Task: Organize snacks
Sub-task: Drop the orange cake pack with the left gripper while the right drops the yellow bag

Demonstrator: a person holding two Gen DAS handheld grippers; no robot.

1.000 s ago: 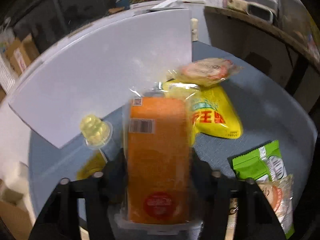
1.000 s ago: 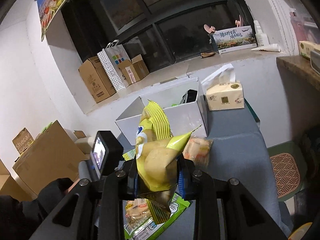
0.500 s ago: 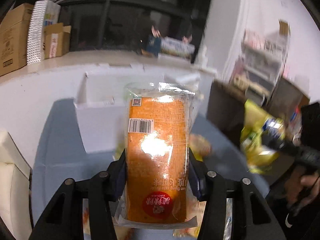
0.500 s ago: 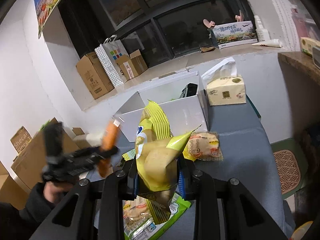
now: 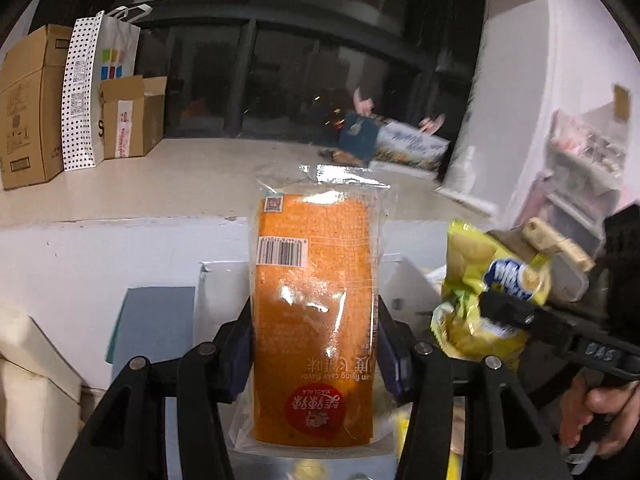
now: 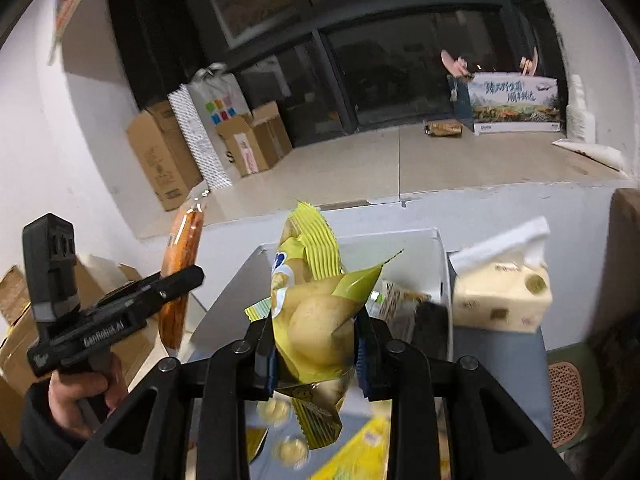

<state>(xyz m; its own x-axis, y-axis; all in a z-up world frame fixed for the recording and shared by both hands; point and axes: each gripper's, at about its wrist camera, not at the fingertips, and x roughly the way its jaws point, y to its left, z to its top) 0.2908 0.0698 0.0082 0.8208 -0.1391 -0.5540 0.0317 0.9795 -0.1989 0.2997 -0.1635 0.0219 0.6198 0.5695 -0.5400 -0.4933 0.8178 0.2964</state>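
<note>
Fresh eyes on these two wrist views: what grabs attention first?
The orange cake pack stands upright, dead centre in the left gripper. The yellow chip bag, crumpled, is pinched in the right gripper. Behind it sits the open white box, beside a tissue pack.

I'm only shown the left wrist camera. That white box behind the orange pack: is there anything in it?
Observer: Yes. The right wrist view looks into the open box, and a pale packet lies inside, next to something black.
Operator: And is there anything on the floor nearby? I can't see down there.
Observer: A green stool with a woven seat stands low on the right, past the table's edge.
</note>
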